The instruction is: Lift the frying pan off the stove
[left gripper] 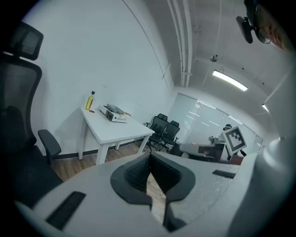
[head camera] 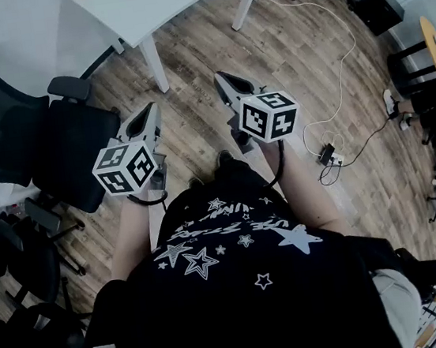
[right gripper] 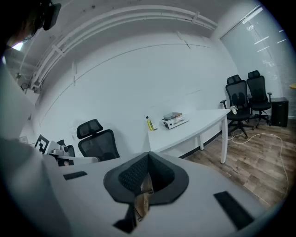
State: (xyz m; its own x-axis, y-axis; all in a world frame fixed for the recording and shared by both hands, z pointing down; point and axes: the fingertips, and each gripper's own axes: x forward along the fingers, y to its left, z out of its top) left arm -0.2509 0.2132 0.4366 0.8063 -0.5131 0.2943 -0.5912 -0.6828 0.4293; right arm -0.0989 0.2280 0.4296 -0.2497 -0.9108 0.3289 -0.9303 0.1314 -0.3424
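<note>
L tongs (left gripper: 150,157) and R tongs (right gripper: 148,156) both fully closed, empty. Frying pan (right gripper: 172,115) on stove (right gripper: 176,122) on worktop (right gripper: 194,128), well ahead, out of reach. Neither hand clearly nearer; handle axis unclear.

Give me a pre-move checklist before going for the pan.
1. Left gripper empty: ok, jaws shut on nothing.
2. Right gripper empty: ok, jaws shut on nothing.
3. Frying pan on stove: ok, on the white table.
4. Pan within reach: not ok, table stands far off.
5. Handle direction: cannot tell, too small.
6. Yellow bottle clear of stove: ok, apart beside it.
</note>
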